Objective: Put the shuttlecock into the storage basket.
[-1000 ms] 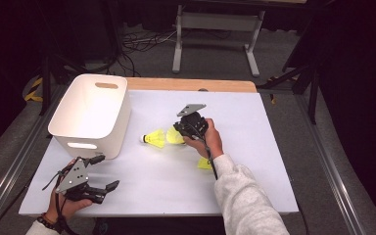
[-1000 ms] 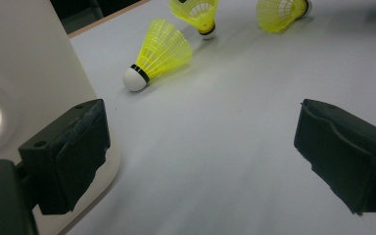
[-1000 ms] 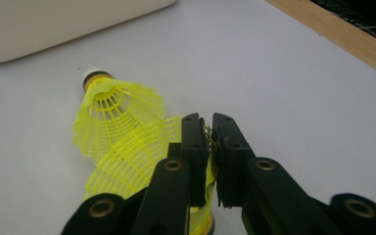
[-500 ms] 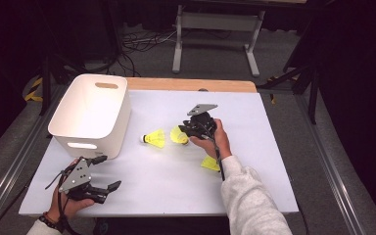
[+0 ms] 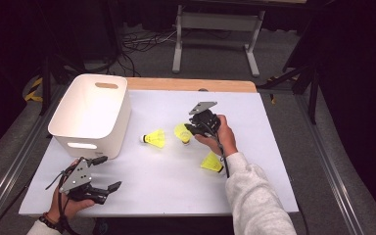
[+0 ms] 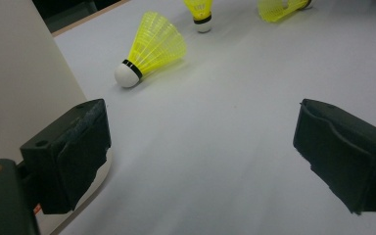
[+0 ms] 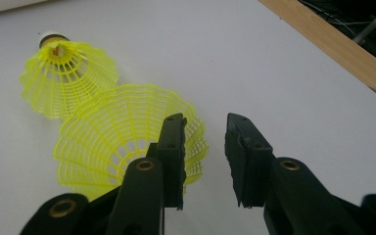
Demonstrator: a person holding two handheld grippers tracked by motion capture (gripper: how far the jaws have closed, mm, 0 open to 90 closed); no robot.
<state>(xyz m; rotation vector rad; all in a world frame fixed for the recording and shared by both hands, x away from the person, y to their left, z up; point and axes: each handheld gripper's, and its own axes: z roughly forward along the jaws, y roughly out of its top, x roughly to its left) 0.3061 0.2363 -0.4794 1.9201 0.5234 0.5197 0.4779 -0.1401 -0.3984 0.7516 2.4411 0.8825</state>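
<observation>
Three yellow shuttlecocks lie on the white table. One shuttlecock (image 5: 155, 138) (image 6: 149, 51) (image 7: 68, 78) rests on its side near the white bin (image 5: 90, 115). A second shuttlecock (image 5: 182, 132) (image 6: 200, 12) (image 7: 117, 142) stands on its cork right beside my right gripper (image 5: 196, 128) (image 7: 205, 127). That gripper's jaws are a narrow gap apart, with the skirt's rim at the left jaw and nothing clamped. The third shuttlecock (image 5: 212, 162) (image 6: 279, 9) lies by the right forearm. My left gripper (image 5: 106, 172) rests wide open at the front left, holding nothing.
The bin's wall (image 6: 14, 73) stands close on the left gripper's left side. A wooden strip (image 5: 191, 84) (image 7: 333, 44) edges the table's far side. Bare white tabletop (image 5: 166, 181) stretches between the two hands.
The right hand and gripper have drifted slightly right, uncovering more of the shuttlecock by the forearm. The left gripper has barely moved.
</observation>
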